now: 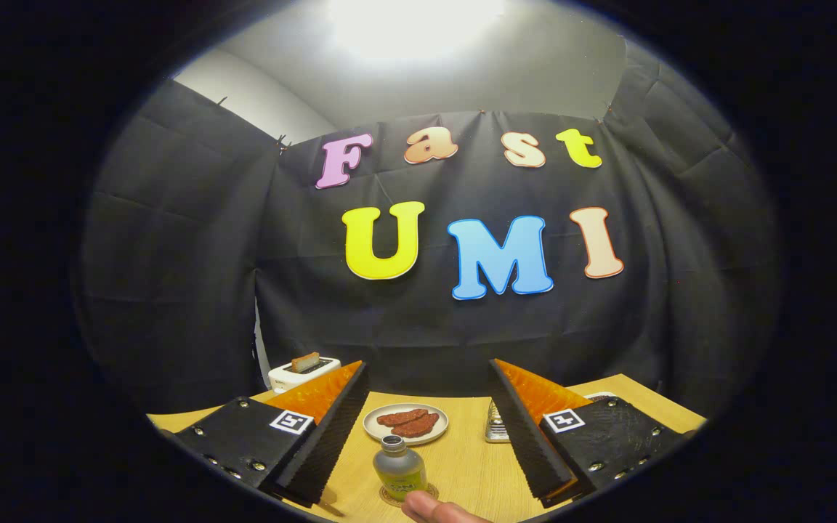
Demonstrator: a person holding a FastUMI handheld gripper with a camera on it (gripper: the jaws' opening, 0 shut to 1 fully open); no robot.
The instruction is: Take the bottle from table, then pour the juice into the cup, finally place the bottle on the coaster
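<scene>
White toaster [302, 373] with a slice in its slot, plate [382, 434] of reddish-brown pieces, wooden table [462, 465].

Gripper [429, 428]: two wedge-shaped fingers, orange on the outer faces, black ribbed pads [331, 436] lining the inner faces. Each sits on a black textured base plate with silver screws along the edges. One square black-and-white marker per base. Jaws stand wide apart.
</scene>
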